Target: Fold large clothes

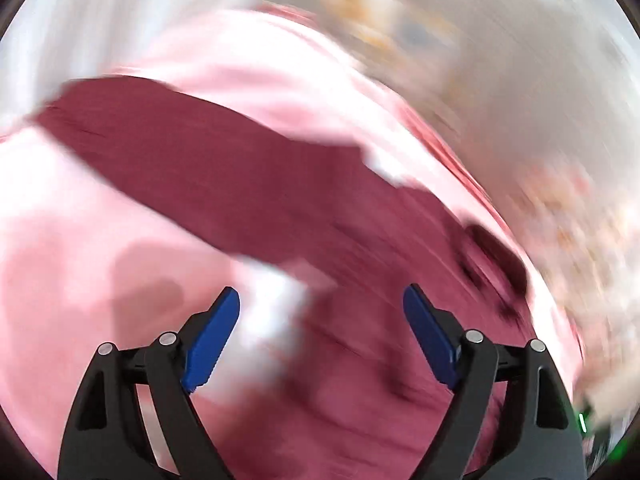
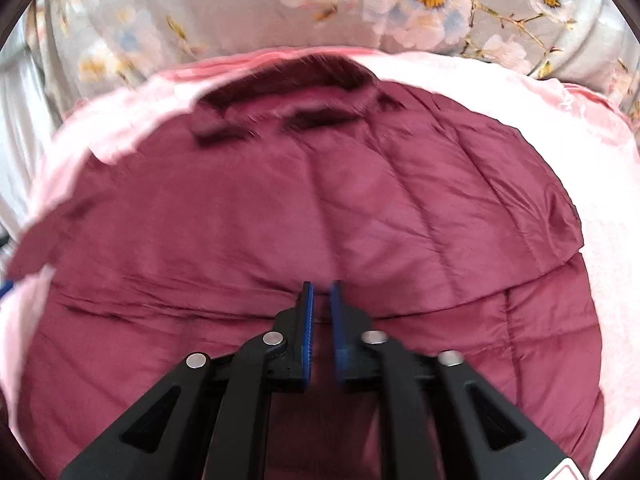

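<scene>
- Maroon quilted jacket (image 2: 320, 208): lies spread flat on a pink blanket (image 2: 560, 120), dark collar (image 2: 288, 80) at the far end in the right wrist view; one side is folded over the body, its edge running across the lower part.
- Same jacket (image 1: 240, 168) in the left wrist view: a dark red band crossing the pink blanket (image 1: 72, 240) (heavily blurred, details unreadable).
- Right gripper (image 2: 322, 292): jaws drawn narrow, only a thin gap between the blue pads (image 2: 307, 320), nothing visibly between them; tips over the jacket's fold line.
- Left gripper (image 1: 322, 300): jaws wide apart, empty, above jacket and blanket.
- Floral grey bedding (image 2: 400, 0): beyond the blanket's far edge.
</scene>
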The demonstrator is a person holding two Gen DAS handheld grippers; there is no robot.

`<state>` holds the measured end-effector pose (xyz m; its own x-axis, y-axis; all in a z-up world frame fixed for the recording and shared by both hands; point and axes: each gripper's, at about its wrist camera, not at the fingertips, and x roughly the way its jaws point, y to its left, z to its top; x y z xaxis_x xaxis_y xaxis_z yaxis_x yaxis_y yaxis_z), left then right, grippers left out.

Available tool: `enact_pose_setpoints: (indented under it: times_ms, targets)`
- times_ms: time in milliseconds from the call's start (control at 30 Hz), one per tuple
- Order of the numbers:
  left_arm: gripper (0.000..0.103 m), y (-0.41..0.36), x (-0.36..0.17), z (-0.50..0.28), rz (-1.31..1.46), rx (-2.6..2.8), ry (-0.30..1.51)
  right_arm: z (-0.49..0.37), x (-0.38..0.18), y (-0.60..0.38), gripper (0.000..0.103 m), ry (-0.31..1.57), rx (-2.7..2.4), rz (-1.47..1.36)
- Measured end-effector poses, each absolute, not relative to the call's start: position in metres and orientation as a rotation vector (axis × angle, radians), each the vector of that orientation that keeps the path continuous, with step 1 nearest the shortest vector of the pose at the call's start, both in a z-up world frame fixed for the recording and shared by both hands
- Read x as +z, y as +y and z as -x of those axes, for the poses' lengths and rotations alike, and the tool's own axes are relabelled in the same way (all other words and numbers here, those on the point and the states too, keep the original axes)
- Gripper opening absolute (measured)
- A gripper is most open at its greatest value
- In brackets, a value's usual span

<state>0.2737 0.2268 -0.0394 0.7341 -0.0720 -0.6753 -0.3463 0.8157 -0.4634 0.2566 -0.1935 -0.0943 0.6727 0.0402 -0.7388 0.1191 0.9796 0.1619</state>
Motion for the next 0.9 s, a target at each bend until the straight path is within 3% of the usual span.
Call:
enact_pose_setpoints:
  times_ms: [200, 467, 500, 533, 567, 600, 633, 700, 900]
  targets:
    - [0.081, 0.361, -0.059, -0.284, 0.747, 0.467, 0.720, -0.266, -0.096, -0.125, 0.012, 0.876, 0.067, -0.074]
    - [0.082, 0.409, -0.088, -0.305, 0.861, 0.535, 0.714, -0.269, -0.112, -0.108, 0.012, 0.881, 0.023, 0.029]
    - [0.078, 0.408, -0.087, -0.311, 0.856, 0.532, 0.712, -0.269, -0.113, -0.106, 0.012, 0.878, 0.017, 0.043]
    - [0.054, 0.405, -0.084, -0.316, 0.851, 0.522, 0.709, -0.267, -0.113, -0.103, 0.012, 0.876, 0.011, 0.053]
    - [0.039, 0.400, -0.080, -0.323, 0.842, 0.492, 0.717, -0.268, -0.113, -0.102, 0.012, 0.873, 0.006, 0.063]
    - [0.018, 0.397, -0.076, -0.326, 0.830, 0.471, 0.726, -0.266, -0.113, -0.103, 0.012, 0.872, 0.006, 0.062]
    - [0.012, 0.392, -0.067, -0.327, 0.816, 0.452, 0.716, -0.266, -0.113, -0.105, 0.012, 0.871, 0.010, 0.054]
    - [0.003, 0.373, -0.035, -0.328, 0.748, 0.394, 0.655, -0.266, -0.113, -0.109, 0.012, 0.870, 0.021, 0.027]
    - [0.003, 0.262, 0.087, -0.333, 0.484, 0.129, 0.501, -0.267, -0.113, -0.113, 0.012, 0.869, 0.032, -0.001]
